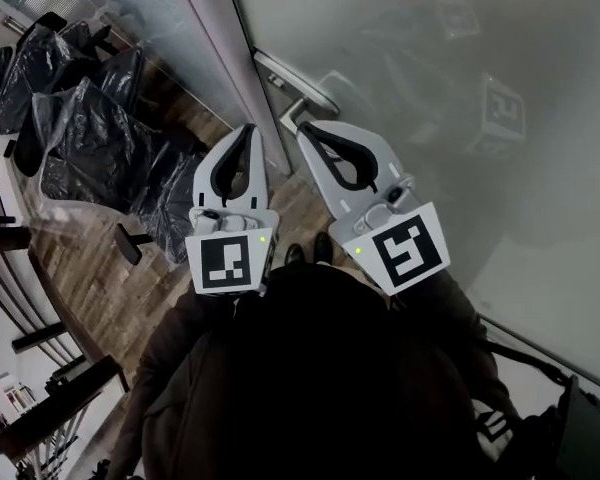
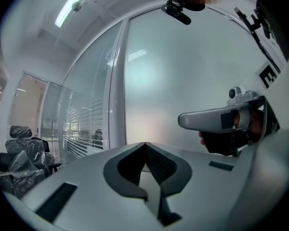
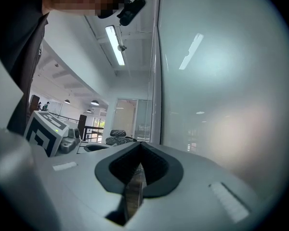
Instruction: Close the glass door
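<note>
The frosted glass door (image 1: 460, 78) fills the right of the head view, with its metal lever handle (image 1: 302, 85) beside the grey door frame (image 1: 225, 58). My left gripper (image 1: 248, 129) is shut and empty, with its tip just left of the frame's foot. My right gripper (image 1: 304, 128) is also shut and empty, its tip right below the handle's mount; contact cannot be told. The left gripper view has the shut left gripper (image 2: 144, 144) pointing at the frosted glass (image 2: 183, 76), with the right gripper (image 2: 216, 120) to its right. The right gripper view shows the shut right gripper (image 3: 139, 144) beside the glass (image 3: 226, 76).
Office chairs wrapped in black plastic (image 1: 85, 138) stand on the wooden floor (image 1: 85, 258) to the left. The person's shoes (image 1: 310, 250) are close to the door's foot. A dark bag (image 1: 578, 436) hangs at the lower right. Glass partitions with blinds (image 2: 77, 129) run left of the door.
</note>
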Action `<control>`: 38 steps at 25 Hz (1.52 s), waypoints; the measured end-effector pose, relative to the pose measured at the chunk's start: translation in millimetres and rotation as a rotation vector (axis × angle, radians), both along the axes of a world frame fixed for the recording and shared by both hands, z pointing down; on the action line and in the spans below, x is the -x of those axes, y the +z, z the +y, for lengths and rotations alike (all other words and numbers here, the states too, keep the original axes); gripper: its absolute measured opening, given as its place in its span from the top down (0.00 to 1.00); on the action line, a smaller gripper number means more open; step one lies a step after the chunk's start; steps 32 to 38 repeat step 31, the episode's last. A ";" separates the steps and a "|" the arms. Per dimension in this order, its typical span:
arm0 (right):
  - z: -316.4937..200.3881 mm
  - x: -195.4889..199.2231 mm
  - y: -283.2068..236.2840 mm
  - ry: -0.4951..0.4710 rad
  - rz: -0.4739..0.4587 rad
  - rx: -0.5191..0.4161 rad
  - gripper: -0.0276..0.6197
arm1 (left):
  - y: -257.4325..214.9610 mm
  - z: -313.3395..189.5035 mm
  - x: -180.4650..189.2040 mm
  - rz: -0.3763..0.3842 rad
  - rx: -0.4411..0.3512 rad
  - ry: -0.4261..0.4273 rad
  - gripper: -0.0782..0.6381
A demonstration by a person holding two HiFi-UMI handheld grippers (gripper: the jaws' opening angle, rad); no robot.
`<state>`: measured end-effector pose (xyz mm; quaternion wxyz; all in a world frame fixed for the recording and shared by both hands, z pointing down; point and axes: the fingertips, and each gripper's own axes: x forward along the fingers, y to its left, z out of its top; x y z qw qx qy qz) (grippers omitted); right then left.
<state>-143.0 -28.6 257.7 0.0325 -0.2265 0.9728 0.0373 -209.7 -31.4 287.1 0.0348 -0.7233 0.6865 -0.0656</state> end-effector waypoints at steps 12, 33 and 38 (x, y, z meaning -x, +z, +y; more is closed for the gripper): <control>-1.6 -3.9 3.6 0.018 -0.045 0.050 0.96 | 1.9 -3.9 -1.9 0.018 0.008 -0.018 0.90; 2.0 -8.7 0.0 0.032 -0.050 0.040 0.96 | -3.8 -0.7 -7.1 0.037 -0.007 -0.015 0.90; 2.0 -8.7 0.0 0.032 -0.050 0.040 0.96 | -3.8 -0.7 -7.1 0.037 -0.007 -0.015 0.90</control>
